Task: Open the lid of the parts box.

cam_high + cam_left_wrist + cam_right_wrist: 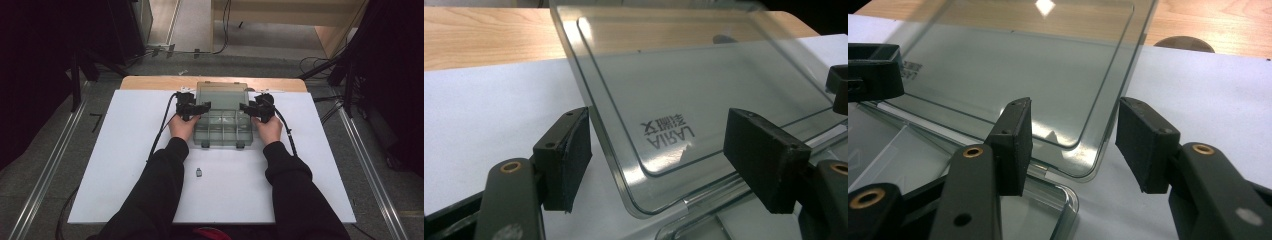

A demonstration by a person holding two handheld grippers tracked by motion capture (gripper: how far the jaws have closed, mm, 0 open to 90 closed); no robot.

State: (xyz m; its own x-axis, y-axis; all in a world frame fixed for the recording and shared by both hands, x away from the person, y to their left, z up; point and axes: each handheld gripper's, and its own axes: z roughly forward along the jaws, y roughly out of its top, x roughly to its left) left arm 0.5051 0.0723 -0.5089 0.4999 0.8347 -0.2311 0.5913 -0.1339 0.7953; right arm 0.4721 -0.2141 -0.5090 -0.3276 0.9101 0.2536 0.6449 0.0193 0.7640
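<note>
A white rectangular board (100,165) covered most of a light wooden table (150,82). Left of centre, the person's left hand (182,126) held the left gripper (197,109), its two black jaws spread apart and gripping nothing, straddling the left edge of a raised lid. At the centre far side of the board sat a clear, grey-tinted plastic compartment box (221,127), its long axis running left to right, its two latches facing the person. Its transparent hinged lid (222,93) stood open, tilted back away from the person. A small grey clip-like object (199,173) lay on the board nearer the person. Right of the box, the right hand (267,127) held the right gripper (248,109), jaws likewise spread and empty around the lid's right corner.
</note>
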